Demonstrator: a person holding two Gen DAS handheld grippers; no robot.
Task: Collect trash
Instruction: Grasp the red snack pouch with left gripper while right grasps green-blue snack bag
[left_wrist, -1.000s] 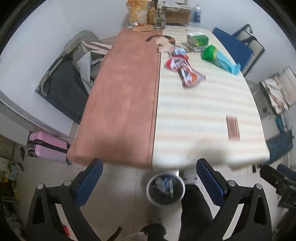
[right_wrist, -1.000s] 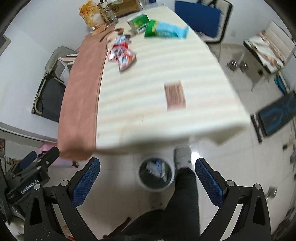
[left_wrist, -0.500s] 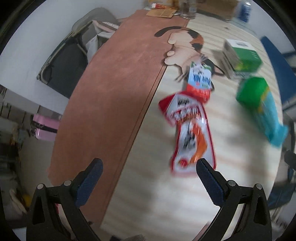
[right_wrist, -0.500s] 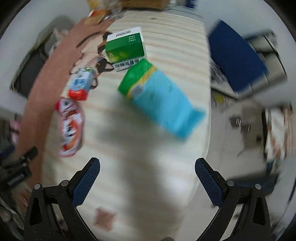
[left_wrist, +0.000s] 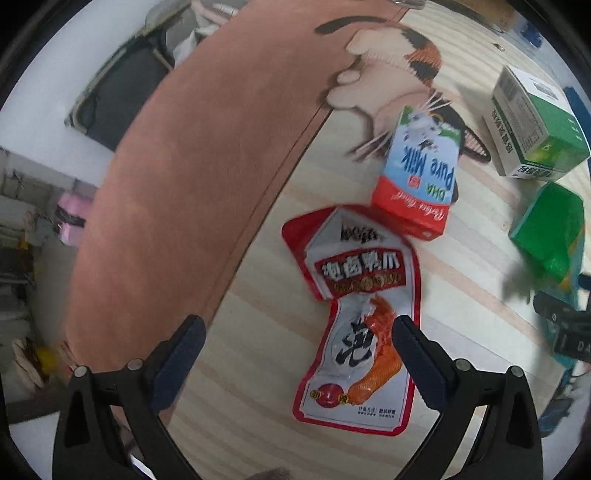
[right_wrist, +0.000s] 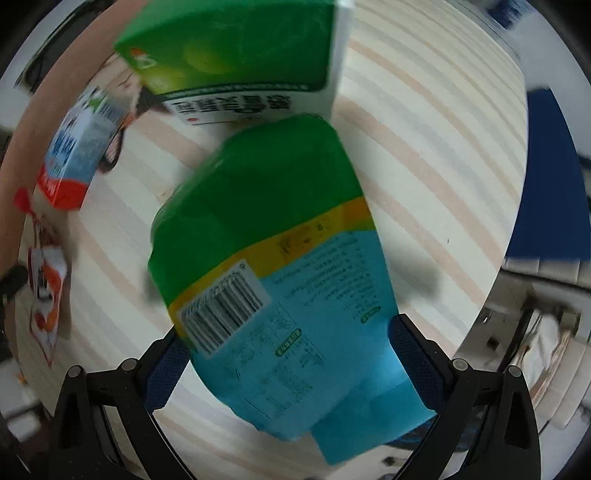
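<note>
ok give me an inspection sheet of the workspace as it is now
surface: striped table, brown cloth over its left part, a cat print at the seam.
job's things: red snack pouch flat on the table, milk carton lying at its far end, green and blue bag lying flat.
clutter: green box beyond the bag.
grippers: left gripper open, the pouch's near half between its fingers; right gripper open, astride the bag, not closed on it.
cables: nothing seen.
surroundings: dark chair left of the table, blue chair on the right.
</note>
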